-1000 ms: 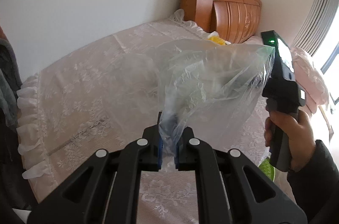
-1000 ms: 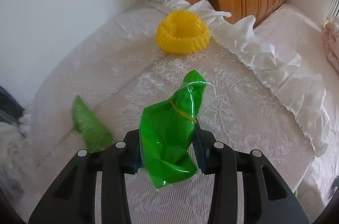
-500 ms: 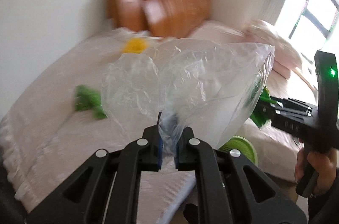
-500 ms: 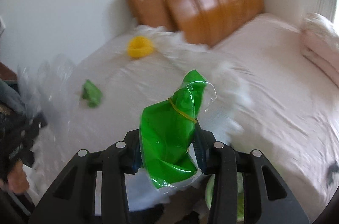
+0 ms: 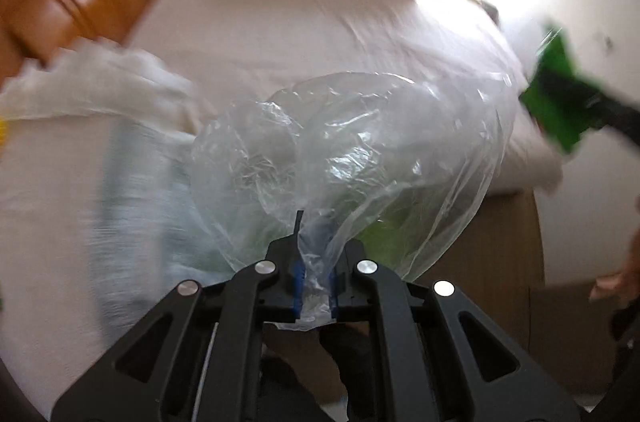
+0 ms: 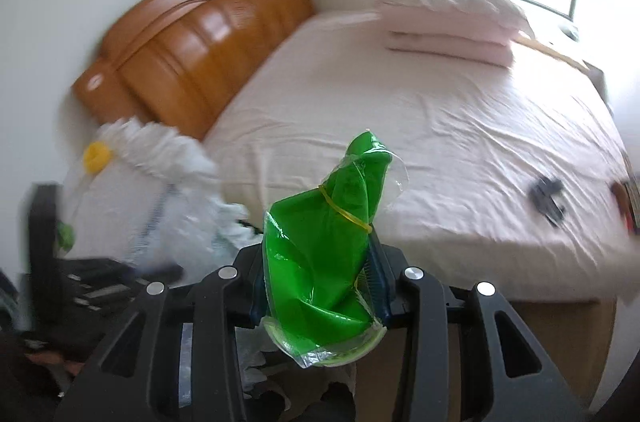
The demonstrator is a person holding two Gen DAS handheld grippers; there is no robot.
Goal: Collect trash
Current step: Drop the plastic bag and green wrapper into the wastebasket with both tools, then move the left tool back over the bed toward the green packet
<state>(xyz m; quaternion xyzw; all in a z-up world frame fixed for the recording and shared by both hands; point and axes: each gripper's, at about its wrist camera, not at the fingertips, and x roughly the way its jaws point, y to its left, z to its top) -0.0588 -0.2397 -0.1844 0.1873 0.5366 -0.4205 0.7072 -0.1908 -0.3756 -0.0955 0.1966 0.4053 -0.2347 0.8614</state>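
My left gripper [image 5: 314, 286] is shut on a crumpled clear plastic bag [image 5: 352, 158], which balloons out in front of the fingers. My right gripper [image 6: 320, 282] is shut on a green plastic packet [image 6: 324, 254] tied with a yellow rubber band, held upright. The green packet also shows at the right edge of the left wrist view [image 5: 560, 102], with the right gripper behind it. The left gripper appears blurred at the left of the right wrist view [image 6: 80, 270]. A green wrapper scrap [image 6: 64, 238] lies on the lace-covered table.
A bed [image 6: 440, 126] with a pink sheet fills the middle, with a wooden headboard [image 6: 192, 38] and folded bedding [image 6: 448, 18] near the window. A yellow bowl-shaped item [image 6: 96, 156] sits on the lace table [image 6: 160, 158]. A dark object [image 6: 546, 198] lies on the bed.
Both grippers have swung right, away from the lace table toward the bed, keeping hold of the clear bag and the green packet. The table has slid to the left of both views.
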